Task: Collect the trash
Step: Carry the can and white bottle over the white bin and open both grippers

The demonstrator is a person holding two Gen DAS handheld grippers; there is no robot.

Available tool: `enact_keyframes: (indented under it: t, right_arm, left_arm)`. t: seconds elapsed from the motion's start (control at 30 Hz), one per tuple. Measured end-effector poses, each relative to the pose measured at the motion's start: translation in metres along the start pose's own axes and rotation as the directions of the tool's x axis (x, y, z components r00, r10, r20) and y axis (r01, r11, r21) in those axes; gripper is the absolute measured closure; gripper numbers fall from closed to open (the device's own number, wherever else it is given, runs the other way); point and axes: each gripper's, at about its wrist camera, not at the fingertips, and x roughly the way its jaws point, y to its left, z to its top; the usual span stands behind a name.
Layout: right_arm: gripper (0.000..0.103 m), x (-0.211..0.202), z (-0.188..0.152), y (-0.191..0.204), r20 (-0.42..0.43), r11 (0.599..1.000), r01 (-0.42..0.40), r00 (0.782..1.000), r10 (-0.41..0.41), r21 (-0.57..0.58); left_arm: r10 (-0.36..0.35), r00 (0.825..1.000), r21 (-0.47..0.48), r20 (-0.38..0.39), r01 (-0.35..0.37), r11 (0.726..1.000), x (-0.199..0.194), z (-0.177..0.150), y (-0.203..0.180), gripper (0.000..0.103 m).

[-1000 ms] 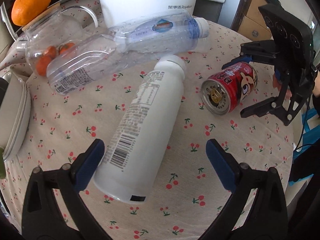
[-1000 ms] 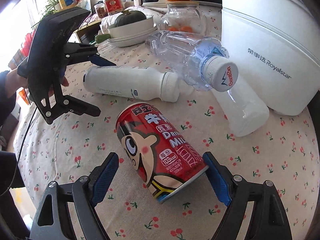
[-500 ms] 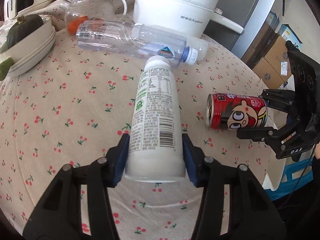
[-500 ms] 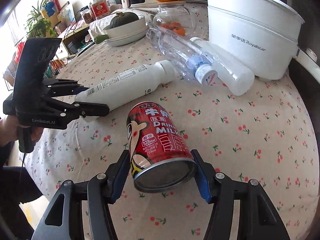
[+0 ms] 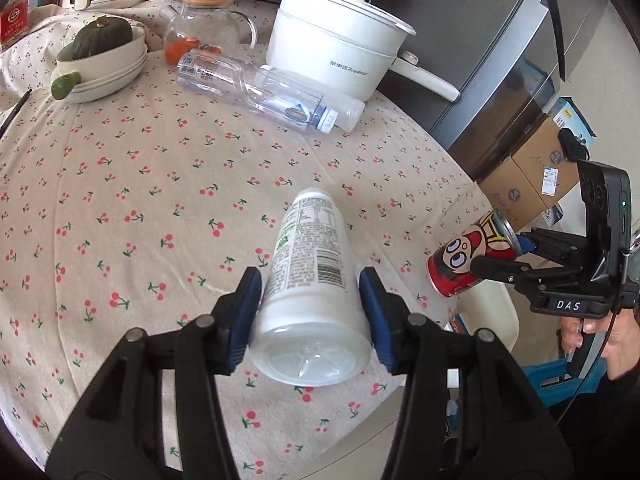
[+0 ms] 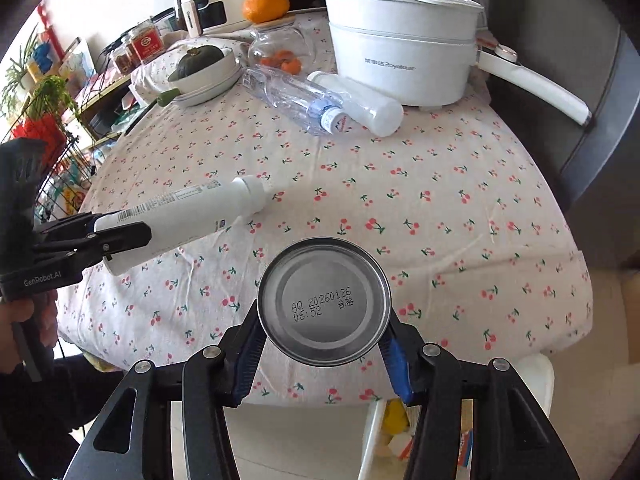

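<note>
My left gripper is shut on a white bottle and holds it above the cherry-print tablecloth. It also shows in the right wrist view, at the left. My right gripper is shut on a red drink can, whose silver base faces the camera. In the left wrist view the can is beyond the table's right edge. A clear plastic bottle and a frosted white bottle lie on the table by the pot.
A white electric pot stands at the back. A glass jar with an orange on its lid and stacked bowls holding a squash stand at the back left. A white bin with rubbish sits below the table's near edge.
Both grippers have lifted and pulled back from the table with their loads. The can has tipped so its base faces the right wrist camera and now hangs past the table's edge.
</note>
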Motion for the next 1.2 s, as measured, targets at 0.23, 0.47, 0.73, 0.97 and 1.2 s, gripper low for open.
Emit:
enact_keyframes:
  t: [0.23,0.47,0.73,0.97,1.2]
  right_arm:
    - [0.049,-0.037,-0.029,-0.012,0.044,0.997,0.046,0.998,-0.049,0.066]
    - [0.049,-0.055,-0.052,-0.049,0.007,0.975,0.105,0.994,-0.108,0.194]
    - [0.049,-0.062,-0.076,-0.090,-0.031,0.945,0.141,0.990,-0.138,0.295]
    - [0.049,-0.056,-0.076,-0.095,-0.048,0.946,0.138,0.990,-0.129,0.294]
    - [0.049,-0.052,-0.077,-0.094,-0.061,0.949,0.140,0.990,-0.128,0.283]
  left_arm:
    - [-0.067,0.997,0.023,0.025,0.066,0.998,-0.009,-0.014,-0.028,0.051]
    - [-0.132,0.989,0.054,0.069,0.128,0.990,-0.005,-0.009,-0.055,0.051]
    - [0.041,0.998,0.311,-0.046,-0.024,0.950,0.041,-0.003,-0.077,0.058]
    - [0.060,0.983,0.315,-0.176,-0.002,0.949,0.076,-0.013,-0.075,0.046]
    - [0.055,0.983,0.271,-0.174,-0.006,0.963,0.079,-0.014,-0.080,0.052]
